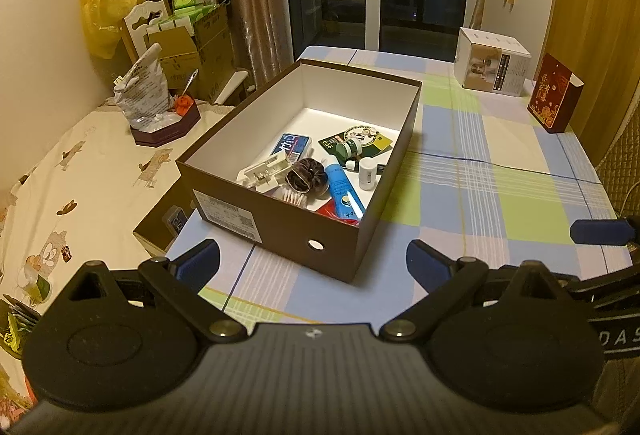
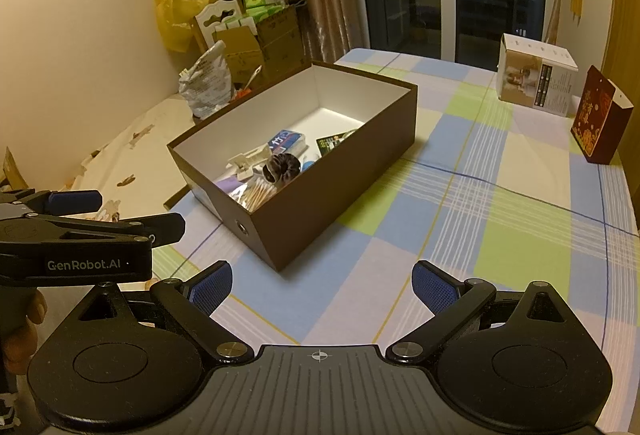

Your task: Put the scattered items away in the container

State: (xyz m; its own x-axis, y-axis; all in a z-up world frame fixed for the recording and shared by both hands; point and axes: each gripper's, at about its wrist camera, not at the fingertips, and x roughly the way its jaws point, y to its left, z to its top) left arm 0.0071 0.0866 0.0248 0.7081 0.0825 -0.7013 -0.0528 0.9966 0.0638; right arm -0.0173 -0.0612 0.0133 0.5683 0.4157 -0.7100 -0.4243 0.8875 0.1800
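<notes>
A shoebox [image 1: 280, 223] was set on the table [image 1: 500, 195], near its left edge, with both grippers held before it above the table's near end: the left gripper [image 1: 312, 267] before the box's near corner, the right gripper [image 2: 322, 291] just to its right. Inside the box, items were gathered toward the near end: a scrunchie [image 1: 306, 177] in the middle, a clip [image 1: 266, 171] to its left, cotton swabs [image 1: 294, 199] before it, a tube [image 1: 346, 195] to its right, and a small bottle [image 1: 368, 173] further right. A carton [image 1: 494, 65] and a gift box [image 1: 554, 93] were stood at the table's far right, well apart from the shoebox.
</notes>
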